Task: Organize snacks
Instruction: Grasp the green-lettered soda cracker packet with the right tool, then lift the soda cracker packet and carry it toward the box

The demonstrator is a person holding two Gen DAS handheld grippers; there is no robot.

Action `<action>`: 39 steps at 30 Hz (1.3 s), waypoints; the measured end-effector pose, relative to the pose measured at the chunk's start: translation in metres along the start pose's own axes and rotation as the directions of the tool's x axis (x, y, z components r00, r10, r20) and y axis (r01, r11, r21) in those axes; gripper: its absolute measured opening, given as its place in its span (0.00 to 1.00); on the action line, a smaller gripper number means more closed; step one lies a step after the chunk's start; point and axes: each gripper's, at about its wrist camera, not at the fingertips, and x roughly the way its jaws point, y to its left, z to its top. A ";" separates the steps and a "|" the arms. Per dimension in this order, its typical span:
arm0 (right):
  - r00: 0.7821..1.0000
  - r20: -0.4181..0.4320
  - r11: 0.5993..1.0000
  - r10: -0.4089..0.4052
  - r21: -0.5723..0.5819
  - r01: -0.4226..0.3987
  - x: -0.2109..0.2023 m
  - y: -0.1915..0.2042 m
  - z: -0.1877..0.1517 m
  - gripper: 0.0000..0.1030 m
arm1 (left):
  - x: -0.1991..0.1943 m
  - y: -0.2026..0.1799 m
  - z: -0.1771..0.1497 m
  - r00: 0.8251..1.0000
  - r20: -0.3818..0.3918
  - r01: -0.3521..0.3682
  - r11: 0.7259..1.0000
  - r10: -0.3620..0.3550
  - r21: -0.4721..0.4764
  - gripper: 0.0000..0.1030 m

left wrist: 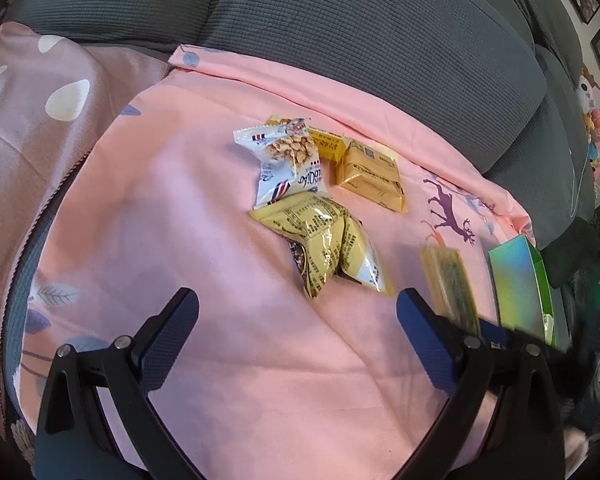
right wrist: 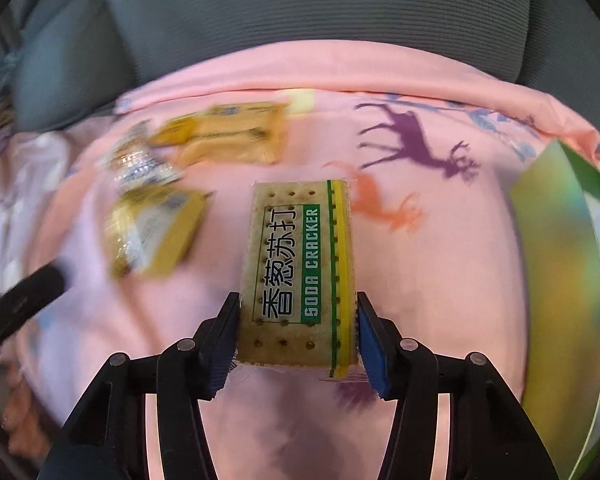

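You are working over a pink sheet (left wrist: 228, 320) printed with purple and orange deer, spread across the seat of a grey sofa (left wrist: 360, 28) whose ribbed back cushions fill the 12 o'clock side of both views. A mauve pillow (left wrist: 32, 120) with white drops lies at 9 o'clock in the left wrist view, and framed pictures hang on a wall at 2 o'clock.

Your right tool (right wrist: 298, 338) is clenched on a soda cracker pack (right wrist: 298, 264), the blue pads pressing its 2 long sides near the bottom end; the pack stands up between them, label facing the camera. Your left tool (left wrist: 298, 308) is released, jaws wide with nothing between them, held above bare sheet.

The left wrist view gives the sharp look at the snack pile: a white peanut packet (left wrist: 286, 162) at 12 o'clock, a gold wrapped bar (left wrist: 370, 178) at its 3 o'clock, and a crumpled yellow packet (left wrist: 328, 240) at its 6 o'clock. There the cracker pack is only a blurred edge at 3 o'clock, beside a green box (left wrist: 522, 284).

The right wrist view smears that pile at 10 o'clock, but alone shows the cracker label and the grip, with the box open at 3 o'clock.
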 end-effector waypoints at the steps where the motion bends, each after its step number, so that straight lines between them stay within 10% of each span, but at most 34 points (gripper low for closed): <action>1: 1.000 -0.010 1.000 0.030 -0.003 -0.030 -0.001 0.003 -0.005 0.54 | 0.000 -0.001 0.000 1.000 -0.003 -0.003 1.000 0.003 0.002 0.96; 9: 0.994 -0.105 0.999 0.042 0.027 -0.039 0.013 0.010 -0.012 0.58 | -0.002 -0.007 -0.006 1.000 -0.008 0.015 1.000 -0.015 0.025 0.94; 17: 0.996 0.039 0.989 0.076 0.128 -0.080 -0.019 -0.017 0.007 0.73 | -0.004 -0.037 -0.020 0.997 0.010 0.071 0.991 -0.072 0.111 0.88; 29: 0.981 0.032 0.960 0.191 0.201 -0.193 -0.001 -0.034 -0.003 0.73 | 0.036 -0.072 -0.043 0.964 -0.170 0.231 0.963 -0.206 0.139 0.70; 39: 0.982 0.004 0.967 0.190 0.173 -0.188 0.019 -0.028 -0.006 0.52 | 0.052 -0.076 -0.049 0.937 -0.215 0.304 0.947 -0.277 0.103 0.38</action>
